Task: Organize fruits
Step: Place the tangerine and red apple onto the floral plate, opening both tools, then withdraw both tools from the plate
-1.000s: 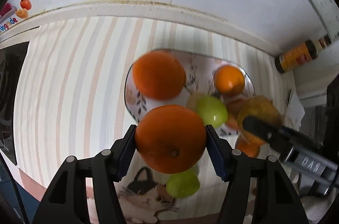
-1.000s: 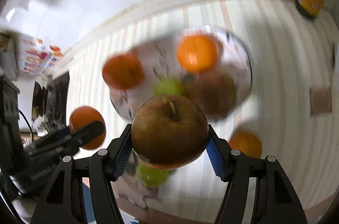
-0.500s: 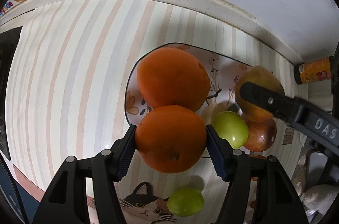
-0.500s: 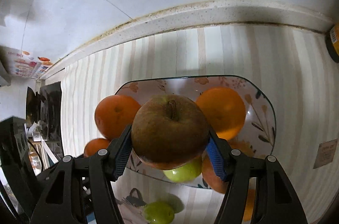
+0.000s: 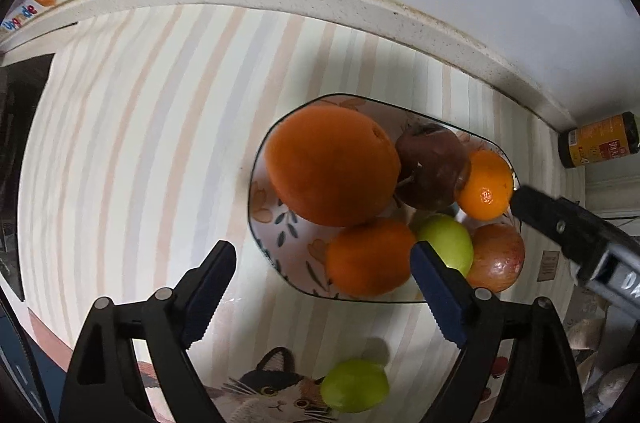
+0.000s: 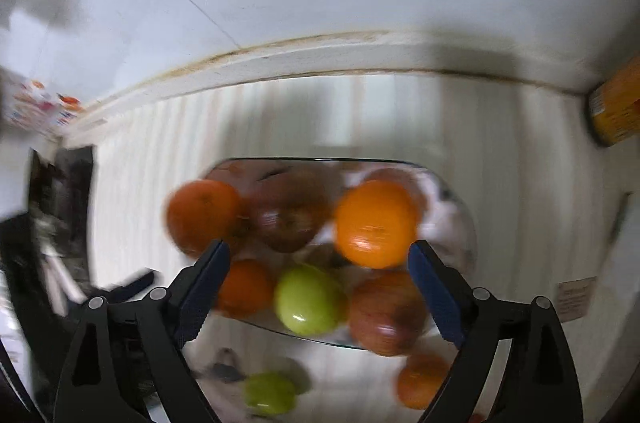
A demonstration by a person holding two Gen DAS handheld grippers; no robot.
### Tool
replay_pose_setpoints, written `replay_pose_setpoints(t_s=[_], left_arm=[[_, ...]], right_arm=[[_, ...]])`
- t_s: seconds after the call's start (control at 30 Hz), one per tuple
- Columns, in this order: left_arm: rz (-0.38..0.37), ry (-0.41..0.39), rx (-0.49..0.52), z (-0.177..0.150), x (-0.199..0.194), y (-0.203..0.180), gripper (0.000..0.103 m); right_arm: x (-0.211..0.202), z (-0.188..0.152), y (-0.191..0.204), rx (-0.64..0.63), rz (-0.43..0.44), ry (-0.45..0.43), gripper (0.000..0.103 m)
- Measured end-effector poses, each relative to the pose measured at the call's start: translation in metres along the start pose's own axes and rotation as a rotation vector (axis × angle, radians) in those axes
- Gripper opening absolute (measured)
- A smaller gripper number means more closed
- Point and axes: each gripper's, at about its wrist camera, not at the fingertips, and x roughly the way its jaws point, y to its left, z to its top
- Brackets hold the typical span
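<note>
The plate [image 5: 260, 219] sits right of centre in the left wrist view and it's already loaded: a big orange [image 5: 332, 165] at the upper left of the pile, a dark apple [image 5: 434, 165] wedged beside it, a smaller orange [image 5: 486, 185] toward the right rim, another orange [image 5: 370, 257] at the lower edge, a green apple [image 5: 446, 243] and a reddish apple [image 5: 498, 257] next to that. Two fruits look left out: a green one [image 5: 354, 385] lying on the cat picture [image 5: 276, 391] at the bottom of the frame, and, in the blurry right wrist view, an orange [image 6: 422, 379] just below the plate at lower right. The left gripper [image 5: 324, 287] is spread wide with nothing in it, and the right gripper [image 6: 318, 287] is spread wide and empty too. So the step in hand is probably going for the strays. Doing it well likely means the left one drops toward the green fruit with the fingers [image 5: 208, 287] either side of its widest part, closing gently since round fruit loves to roll. The pile is crowded, so whoever sets the next one down should probably aim for a gap near the left rim instead of stacking on top, or something may tumble off. The bottle [image 5: 598, 139] at the right edge is well apart, no worry there.
</note>
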Motion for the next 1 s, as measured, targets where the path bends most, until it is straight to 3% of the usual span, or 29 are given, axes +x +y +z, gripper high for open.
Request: replay_pose_setpoints(t_s=[0.17,0.33,0.73,1.0], left_arm=[[0.071,-0.018,0.003,-0.008,-0.004,0.004,0.09],[0.114,-0.057,0.018,-0.019,-0.016,0.004,0.09],[0.143,-0.217,0.071,-0.069,-0.086,-0.005,0.09],[0.116,-0.355,0.104,-0.111,-0.147,-0.016,0.09]], right_arm=[[-0.01,-0.028,-0.013,-0.019,-0.111,-0.034,0.093],[-0.017,-0.059,-0.016,-0.032,-0.154,-0.049,0.096],[-0.074,-0.11,-0.019,0.003,-0.155,-0.173,0.096],[-0.149,-0.153,-0.01,0.008,-0.157,-0.311,0.096]])
